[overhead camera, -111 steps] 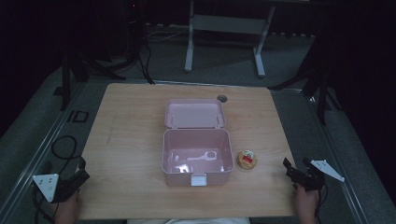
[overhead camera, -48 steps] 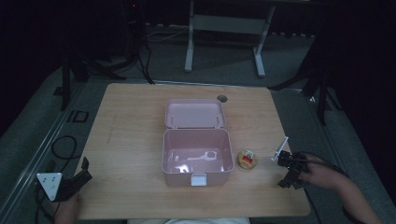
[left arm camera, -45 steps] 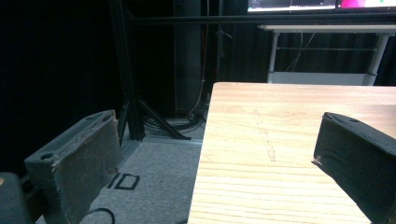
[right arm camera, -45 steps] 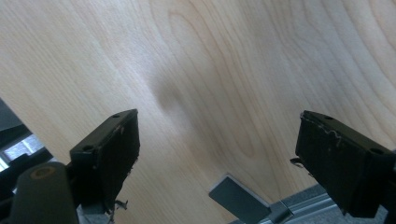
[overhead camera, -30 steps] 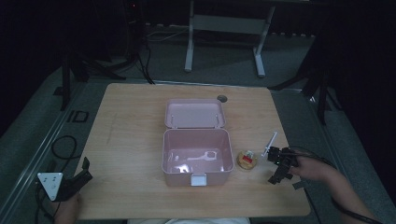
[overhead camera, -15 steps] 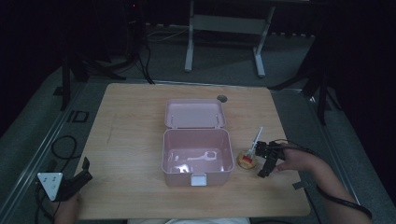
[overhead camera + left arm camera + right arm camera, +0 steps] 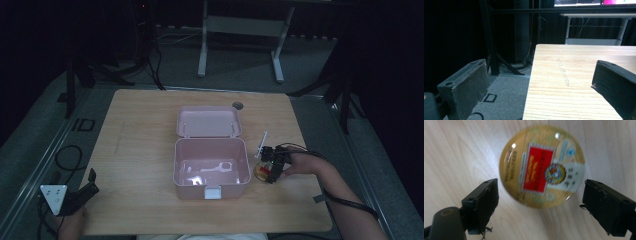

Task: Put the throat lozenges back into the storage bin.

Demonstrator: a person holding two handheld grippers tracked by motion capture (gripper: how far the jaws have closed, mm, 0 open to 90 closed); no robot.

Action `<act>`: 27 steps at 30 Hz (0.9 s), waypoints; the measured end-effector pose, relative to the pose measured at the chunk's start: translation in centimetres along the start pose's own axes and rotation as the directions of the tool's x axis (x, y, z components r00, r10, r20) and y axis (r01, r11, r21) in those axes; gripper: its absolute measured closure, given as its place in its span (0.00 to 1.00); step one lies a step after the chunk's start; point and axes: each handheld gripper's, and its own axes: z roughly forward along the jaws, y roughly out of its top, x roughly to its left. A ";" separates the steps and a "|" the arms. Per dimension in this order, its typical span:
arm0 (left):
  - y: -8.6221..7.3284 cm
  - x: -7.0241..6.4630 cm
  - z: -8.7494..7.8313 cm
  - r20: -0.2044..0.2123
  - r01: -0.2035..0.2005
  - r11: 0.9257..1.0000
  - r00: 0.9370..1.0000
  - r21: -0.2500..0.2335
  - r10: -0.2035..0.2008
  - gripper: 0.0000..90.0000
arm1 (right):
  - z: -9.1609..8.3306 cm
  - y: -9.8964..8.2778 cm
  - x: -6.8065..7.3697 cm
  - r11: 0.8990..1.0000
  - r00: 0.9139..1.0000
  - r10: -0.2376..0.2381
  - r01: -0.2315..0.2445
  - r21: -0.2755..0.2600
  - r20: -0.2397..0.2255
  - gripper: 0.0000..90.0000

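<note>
At the table's near left corner the left gripper [image 7: 75, 196] rests with its jaws spread and nothing between them. The pink box [image 7: 212, 167] sits open at the table's middle. Just to its right lies the round tin [image 7: 542, 165], flat on the wood. The right gripper [image 7: 541, 206] hangs over it, jaws spread and not yet touching. Best to lower until both pads flank the tin's rim, centre it, then close gently.

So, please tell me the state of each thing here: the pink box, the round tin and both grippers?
Pink box: open, lid laid back.
Round tin: closed, flat on the table, not gripped.
Right gripper: open, jaws on either side of the tin.
Left gripper: open, holding nothing.
</note>
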 end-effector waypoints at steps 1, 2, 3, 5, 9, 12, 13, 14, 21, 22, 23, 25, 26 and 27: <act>0.0 0.0 0.0 0.000 0.001 1.000 1.000 0.000 -0.001 0.01 | 0.1 0.2 0.0 1.000 1.000 -0.007 0.007 0.003 0.005 0.15; 0.0 0.0 0.0 0.001 0.001 1.000 1.000 -0.001 -0.001 0.01 | 0.1 0.4 -0.1 1.000 1.000 -0.015 0.015 0.009 0.008 0.15; 0.0 0.0 0.0 0.001 0.001 1.000 1.000 0.000 -0.001 0.01 | 0.3 0.7 -0.1 1.000 1.000 -0.028 0.028 0.012 0.012 0.15; 0.0 0.0 0.0 0.003 0.001 1.000 1.000 0.000 -0.001 0.01 | 0.5 1.1 -0.2 0.999 0.999 -0.038 0.038 0.021 0.006 0.15; 0.0 0.0 0.0 0.005 0.001 1.000 1.000 0.001 -0.001 0.01 | 0.9 1.5 -0.3 0.998 0.999 -0.053 0.053 0.035 -0.001 0.15; 0.0 0.0 0.0 0.005 0.002 1.000 1.000 0.000 -0.002 0.01 | 1.3 2.1 -0.3 0.997 0.998 -0.065 0.066 0.045 -0.023 0.21; 0.0 0.0 0.0 0.005 0.002 1.000 1.000 0.000 -0.002 0.01 | 1.3 2.2 -0.3 0.996 0.997 -0.068 0.069 0.049 -0.025 0.21; 0.0 0.0 0.0 0.005 0.002 1.000 1.000 0.000 -0.002 0.01 | 1.3 2.2 -0.3 0.996 0.997 -0.069 0.070 0.053 -0.025 0.22; 0.0 0.0 0.0 0.006 -0.001 1.000 1.000 0.003 0.001 0.01 | 0.5 2.1 -0.3 0.996 0.997 -0.078 0.079 0.051 -0.021 0.22; 0.0 0.0 0.0 0.006 -0.002 1.000 1.000 0.004 0.002 0.01 | 0.1 1.9 -0.3 0.996 0.997 -0.072 0.074 0.053 -0.026 0.22; 0.0 0.0 0.0 0.007 -0.003 1.000 1.000 0.004 0.003 0.01 | -0.1 1.8 -0.3 0.996 0.997 -0.071 0.072 0.057 -0.028 0.22; 0.0 0.0 0.0 0.007 -0.003 1.000 1.000 0.004 0.003 0.01 | -0.5 1.6 -0.1 0.995 0.997 -0.071 0.073 0.067 -0.034 0.22; 0.0 0.0 0.0 0.008 -0.003 1.000 1.000 0.005 0.003 0.01 | -0.8 1.5 0.0 0.995 0.997 -0.073 0.075 0.072 -0.038 0.22; 0.0 0.0 0.0 0.007 -0.003 1.000 1.000 0.005 0.003 0.01 | -1.0 1.4 0.1 0.994 0.996 -0.078 0.081 0.075 -0.041 0.22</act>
